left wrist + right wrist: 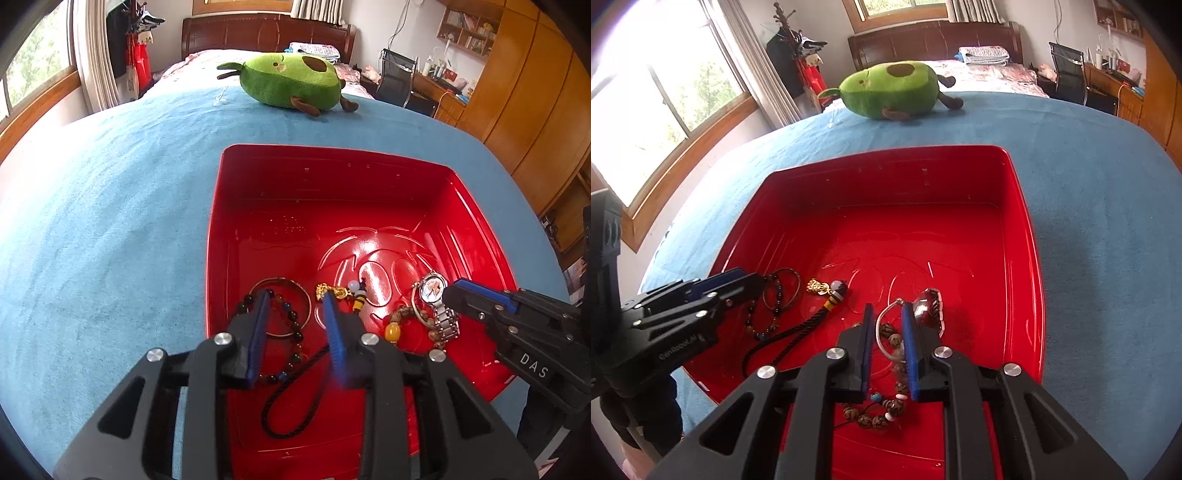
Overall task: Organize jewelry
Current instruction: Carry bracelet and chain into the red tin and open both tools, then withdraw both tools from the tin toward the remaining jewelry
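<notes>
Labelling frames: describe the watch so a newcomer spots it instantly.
Find the red tray on the blue blanket. Near its front right lies the watch, beside the brown bead bracelet. It is the only piece with a white dial and a silver link band.

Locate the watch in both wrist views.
Left wrist: watch lies low right in the red tray, by the right gripper.
Right wrist: watch sits just right of centre, beside the right gripper.
Shared landmark: avocado plush beyond the tray.
</notes>
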Demonstrator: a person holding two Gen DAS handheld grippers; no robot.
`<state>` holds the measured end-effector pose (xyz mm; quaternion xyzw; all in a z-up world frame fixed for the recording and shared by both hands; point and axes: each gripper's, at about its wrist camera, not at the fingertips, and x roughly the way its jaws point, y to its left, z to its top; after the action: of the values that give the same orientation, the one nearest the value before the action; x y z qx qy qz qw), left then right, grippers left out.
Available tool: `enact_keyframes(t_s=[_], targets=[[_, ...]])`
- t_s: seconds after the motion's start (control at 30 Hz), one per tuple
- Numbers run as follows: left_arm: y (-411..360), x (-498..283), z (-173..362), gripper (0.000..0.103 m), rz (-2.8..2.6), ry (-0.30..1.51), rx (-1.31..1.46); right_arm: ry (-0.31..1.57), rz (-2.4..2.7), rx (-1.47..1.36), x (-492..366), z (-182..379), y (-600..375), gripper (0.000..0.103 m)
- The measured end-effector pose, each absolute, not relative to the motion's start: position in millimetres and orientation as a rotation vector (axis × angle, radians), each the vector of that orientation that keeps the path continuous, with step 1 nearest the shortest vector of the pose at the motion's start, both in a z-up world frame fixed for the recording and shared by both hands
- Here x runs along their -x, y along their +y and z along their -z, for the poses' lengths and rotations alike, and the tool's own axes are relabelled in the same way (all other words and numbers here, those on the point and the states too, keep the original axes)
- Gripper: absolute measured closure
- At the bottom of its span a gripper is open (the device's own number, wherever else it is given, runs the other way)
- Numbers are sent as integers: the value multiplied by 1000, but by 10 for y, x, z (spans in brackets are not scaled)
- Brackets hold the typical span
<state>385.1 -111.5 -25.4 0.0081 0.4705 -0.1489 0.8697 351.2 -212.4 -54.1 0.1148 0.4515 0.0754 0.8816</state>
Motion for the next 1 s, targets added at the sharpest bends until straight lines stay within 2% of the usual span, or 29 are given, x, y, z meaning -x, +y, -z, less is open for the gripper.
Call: enact_keyframes(t_s=[0.13, 0.23, 0.27, 0.3, 1.0], targets=[[-1097, -3803, 208, 69, 306, 970, -16, 929, -154, -239, -3460, 497, -2118, 87], [-1081, -3750, 153, 56, 299, 953, -12, 921, -149, -237, -3419, 462, -2115, 87], [-1081, -3729, 131, 47, 296, 946, -14, 918, -147, -236, -3397, 446, -2115, 86], [-1079, -3707, 109, 42, 292, 939, -15, 916, -141, -234, -3384, 436, -2116, 83], [-1066, -3196, -80, 40, 231, 883, -42, 870, -46, -200, -2894, 214, -2026, 82]])
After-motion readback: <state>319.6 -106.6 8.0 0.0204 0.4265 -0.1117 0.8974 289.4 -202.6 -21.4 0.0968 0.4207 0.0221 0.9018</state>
